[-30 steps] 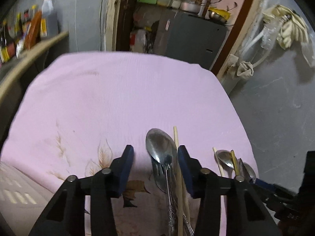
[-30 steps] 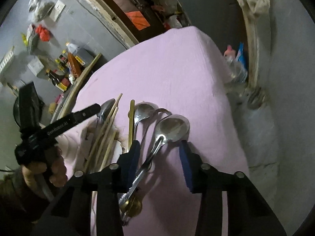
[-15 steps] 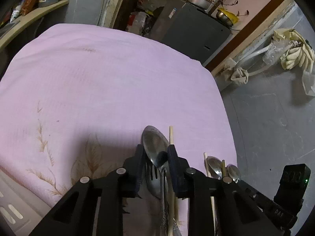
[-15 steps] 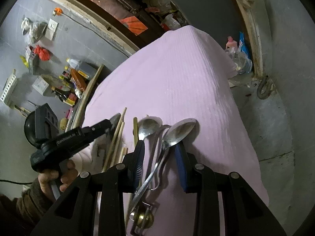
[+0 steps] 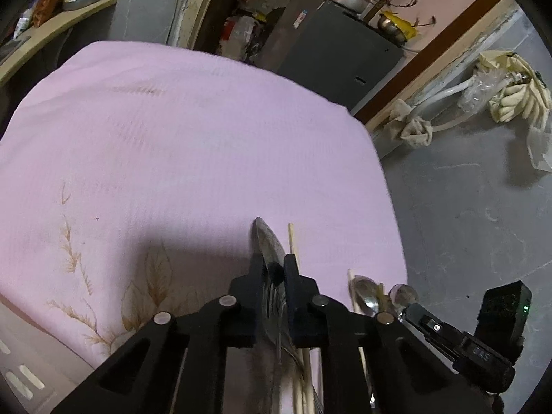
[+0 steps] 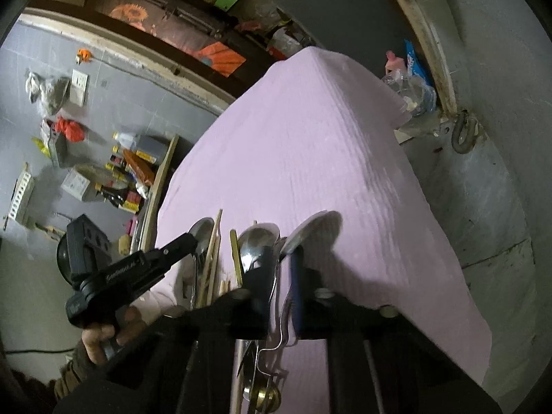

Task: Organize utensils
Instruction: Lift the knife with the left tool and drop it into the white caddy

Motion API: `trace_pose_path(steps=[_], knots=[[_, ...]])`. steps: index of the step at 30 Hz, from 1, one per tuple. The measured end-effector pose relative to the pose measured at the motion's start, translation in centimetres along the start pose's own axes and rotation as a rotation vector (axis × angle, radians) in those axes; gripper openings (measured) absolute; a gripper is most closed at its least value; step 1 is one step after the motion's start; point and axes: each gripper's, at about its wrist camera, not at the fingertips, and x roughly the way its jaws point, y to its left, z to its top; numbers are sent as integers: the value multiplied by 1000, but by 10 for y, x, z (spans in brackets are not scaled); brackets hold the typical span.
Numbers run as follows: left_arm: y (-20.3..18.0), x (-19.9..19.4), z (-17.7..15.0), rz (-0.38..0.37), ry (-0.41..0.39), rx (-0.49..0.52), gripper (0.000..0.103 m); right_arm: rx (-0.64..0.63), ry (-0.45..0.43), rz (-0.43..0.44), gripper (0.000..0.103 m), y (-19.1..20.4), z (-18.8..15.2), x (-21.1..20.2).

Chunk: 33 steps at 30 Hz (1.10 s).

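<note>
A pink cloth (image 5: 193,145) covered the tabletop in a cluttered grey room, and near its near right edge two spoons, pointed toward the far edge, were pinched, one (image 5: 267,245) by the closing left gripper (image 5: 272,276) and one (image 6: 307,229) by the right gripper (image 6: 281,276), both spread earlier.

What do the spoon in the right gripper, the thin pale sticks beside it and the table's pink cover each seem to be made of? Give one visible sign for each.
Spoon: apparently polished metal, likely steel; its bowl is grey and shiny.
Sticks: probably wood or bamboo chopsticks; matte, pale tan, no shine.
Pink cover: woven cloth; fine ribbed lines and soft drape over the edge.
</note>
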Motion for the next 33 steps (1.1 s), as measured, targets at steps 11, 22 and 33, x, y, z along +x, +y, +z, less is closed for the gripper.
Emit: trace_pose_path(steps=[11, 22, 33], knots=[[-27, -57, -11, -55, -94, 125, 2, -113, -74, 27, 2, 42, -11, -26], [-34, -176, -25, -97, -352, 204, 2, -432, -282, 22, 2, 160, -38, -89], [38, -318, 17, -123, -613, 209, 2, -703, -485, 173, 2, 332, -48, -105]])
